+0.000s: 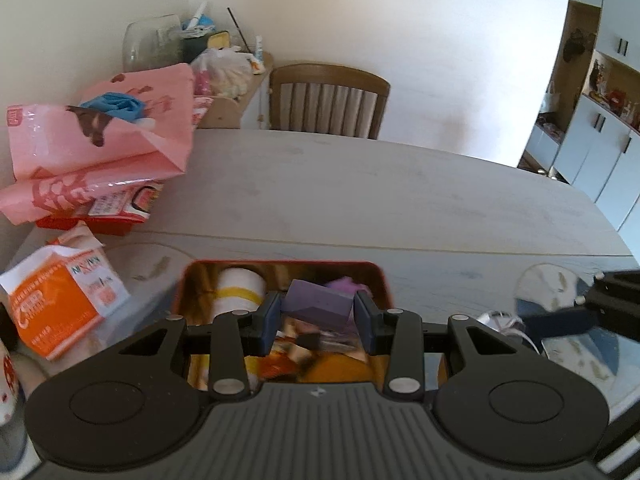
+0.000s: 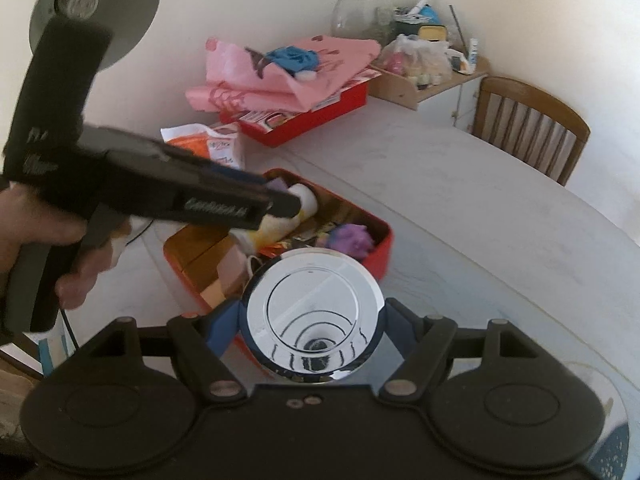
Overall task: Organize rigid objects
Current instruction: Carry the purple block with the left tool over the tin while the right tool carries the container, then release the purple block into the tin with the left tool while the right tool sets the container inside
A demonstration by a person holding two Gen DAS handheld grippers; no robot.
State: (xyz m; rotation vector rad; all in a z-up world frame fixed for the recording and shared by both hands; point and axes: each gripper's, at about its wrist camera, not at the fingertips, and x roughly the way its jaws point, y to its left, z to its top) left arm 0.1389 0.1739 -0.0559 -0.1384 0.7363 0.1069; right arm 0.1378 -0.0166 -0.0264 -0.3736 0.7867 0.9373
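We see the left gripper (image 1: 316, 322) closed partway on a purple block (image 1: 320, 304), both blue pads (image 1: 269, 322) pressed to its sides. The block hangs just above the open red tin (image 1: 280, 266) on the table (image 1: 380, 200). Inside the tin we note a white roll with a yellow band (image 1: 240, 290), a purple knobbly toy (image 2: 354, 240) and some blurred items we cannot identify. The right gripper (image 2: 312, 326) stands wide, its fingers clamped around a shiny chrome round cap (image 2: 314, 312), held over the tin's near edge. A hand (image 2: 36, 240) grips the left gripper's handle. An orange carton (image 1: 60, 300) lies left of the tin, pink bags (image 1: 100, 140) beyond it, a wooden chair (image 1: 328, 100) at the far side.
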